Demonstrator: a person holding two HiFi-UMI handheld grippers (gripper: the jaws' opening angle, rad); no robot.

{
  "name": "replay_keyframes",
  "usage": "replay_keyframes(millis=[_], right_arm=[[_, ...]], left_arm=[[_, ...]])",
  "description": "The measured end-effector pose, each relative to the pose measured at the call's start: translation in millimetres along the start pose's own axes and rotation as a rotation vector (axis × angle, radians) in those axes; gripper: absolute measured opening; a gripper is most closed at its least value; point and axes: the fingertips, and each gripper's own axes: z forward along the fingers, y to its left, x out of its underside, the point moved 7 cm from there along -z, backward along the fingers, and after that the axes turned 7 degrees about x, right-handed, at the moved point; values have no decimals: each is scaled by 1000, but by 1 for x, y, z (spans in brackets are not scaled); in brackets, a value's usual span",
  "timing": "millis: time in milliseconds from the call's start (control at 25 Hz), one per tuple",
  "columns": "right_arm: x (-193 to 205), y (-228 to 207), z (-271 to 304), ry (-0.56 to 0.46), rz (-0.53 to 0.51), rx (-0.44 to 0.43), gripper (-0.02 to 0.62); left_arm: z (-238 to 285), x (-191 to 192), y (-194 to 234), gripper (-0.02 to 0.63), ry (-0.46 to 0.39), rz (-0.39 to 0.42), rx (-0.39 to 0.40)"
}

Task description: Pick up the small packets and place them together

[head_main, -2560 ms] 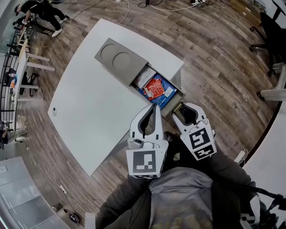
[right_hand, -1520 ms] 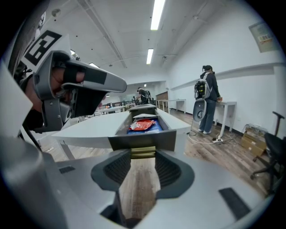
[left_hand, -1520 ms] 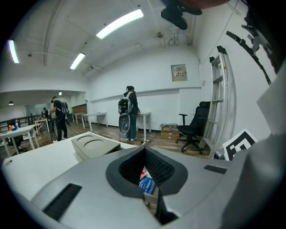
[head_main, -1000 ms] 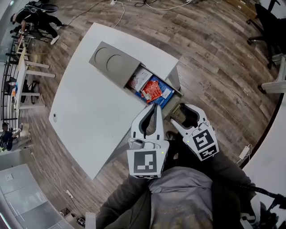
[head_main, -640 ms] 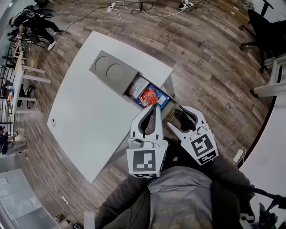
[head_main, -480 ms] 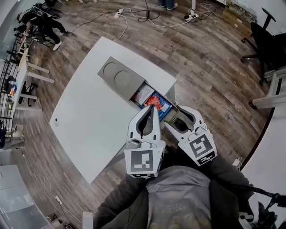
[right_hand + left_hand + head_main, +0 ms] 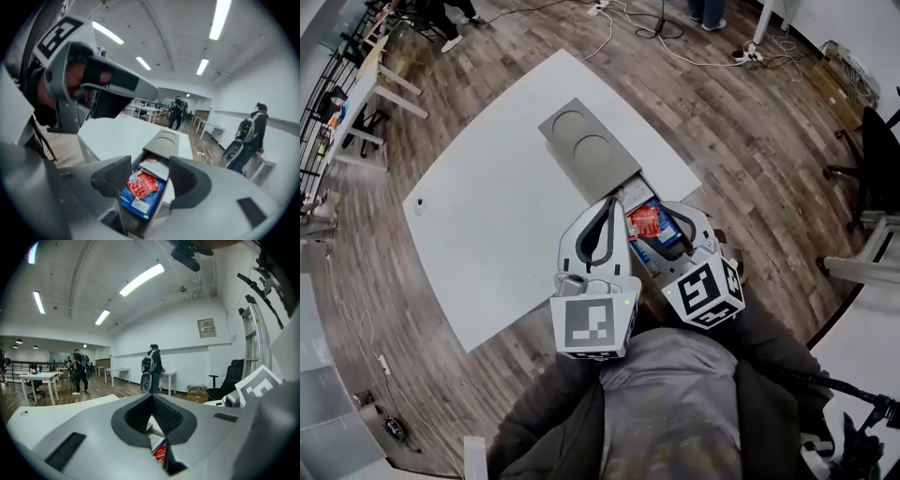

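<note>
Bright, even light from ceiling strips [image 7: 140,280]; strong fisheye bending edges; soft shadows.

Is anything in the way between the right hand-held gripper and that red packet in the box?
Nothing visible does. The red packet lies uncovered atop the blue packet in the open grey box, straight ahead of the right hand-held gripper, whose jaws stand open.

Open-plan room. A wood-plank floor [image 7: 750,122] surrounds the white surface [image 7: 487,206] at centre. Loose cables [image 7: 675,14] lie on the floor at the far side. A black office chair [image 7: 881,155] stands at right, and white desks [image 7: 375,75] stand at far left. White walls [image 7: 187,345] meet a curved white ceiling lit by long strip lights [image 7: 140,280].
</note>
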Motion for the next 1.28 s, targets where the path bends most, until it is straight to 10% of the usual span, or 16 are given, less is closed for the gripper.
replay_keyframes(millis=[480, 920, 1080, 1280], right_arm=[[34, 14, 51, 349, -214, -315, 258], [38, 23, 75, 480, -341, -378, 249], [35, 26, 75, 459, -386, -363, 36], [33, 29, 69, 445, -393, -339, 23]], left_arm=[[5, 32, 30, 2, 74, -151, -145], [3, 48, 55, 2, 91, -206, -207], [2, 48, 56, 2, 98, -200, -205], [-4, 46, 54, 2, 99, -190, -192]])
